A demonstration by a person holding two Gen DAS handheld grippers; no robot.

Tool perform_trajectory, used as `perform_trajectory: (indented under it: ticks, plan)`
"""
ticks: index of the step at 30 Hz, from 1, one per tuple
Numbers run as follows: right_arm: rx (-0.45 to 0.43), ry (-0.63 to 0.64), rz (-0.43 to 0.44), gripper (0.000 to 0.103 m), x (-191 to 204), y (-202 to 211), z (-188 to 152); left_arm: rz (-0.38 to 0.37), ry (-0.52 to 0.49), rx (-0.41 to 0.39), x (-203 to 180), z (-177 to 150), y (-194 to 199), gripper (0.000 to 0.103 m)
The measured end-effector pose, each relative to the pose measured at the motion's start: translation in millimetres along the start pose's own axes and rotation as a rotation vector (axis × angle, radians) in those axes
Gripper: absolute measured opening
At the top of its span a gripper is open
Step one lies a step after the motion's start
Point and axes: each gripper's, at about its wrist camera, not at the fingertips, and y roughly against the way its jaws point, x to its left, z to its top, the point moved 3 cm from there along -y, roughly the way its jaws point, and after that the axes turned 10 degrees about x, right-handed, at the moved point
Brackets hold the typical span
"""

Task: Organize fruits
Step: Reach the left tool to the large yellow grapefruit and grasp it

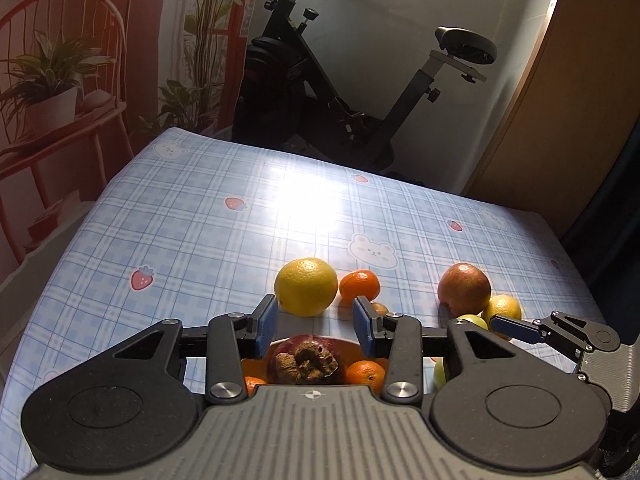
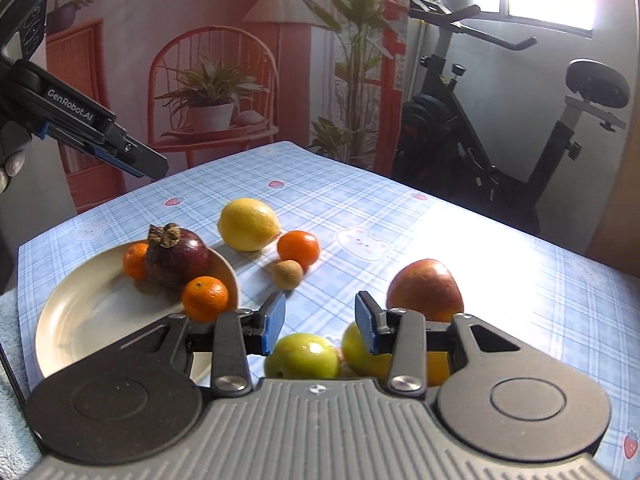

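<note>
While both grippers hang apart and empty, left gripper (image 1: 316,326) and right gripper (image 2: 320,322), the plate (image 2: 88,312) holds a dark purple fruit (image 2: 178,258) and two small oranges.

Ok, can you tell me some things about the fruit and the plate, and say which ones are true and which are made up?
1. The plate holds a dark purple fruit and two small oranges. True.
2. The big yellow fruit is on the plate. False: it sits on the tablecloth beside the plate.
3. The right gripper is squeezing the red apple. False: its jaws are apart and hold nothing.
4. The left gripper is empty. True.
5. A green fruit lies near the apple. True.
</note>
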Motion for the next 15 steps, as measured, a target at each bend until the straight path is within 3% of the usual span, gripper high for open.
perform_trajectory:
  ticks: [10, 15]
  plan:
    - [0.007, -0.117, -0.081, 0.042, -62.9, 22.6, -18.0, -0.103, -0.088, 0.039, -75.4, 19.0, -36.7, 0.043]
    - [0.034, -0.154, -0.072, 0.057, -77.5, 20.1, -25.3, -0.178, -0.092, 0.131, -118.5, 25.2, -72.9, 0.043]
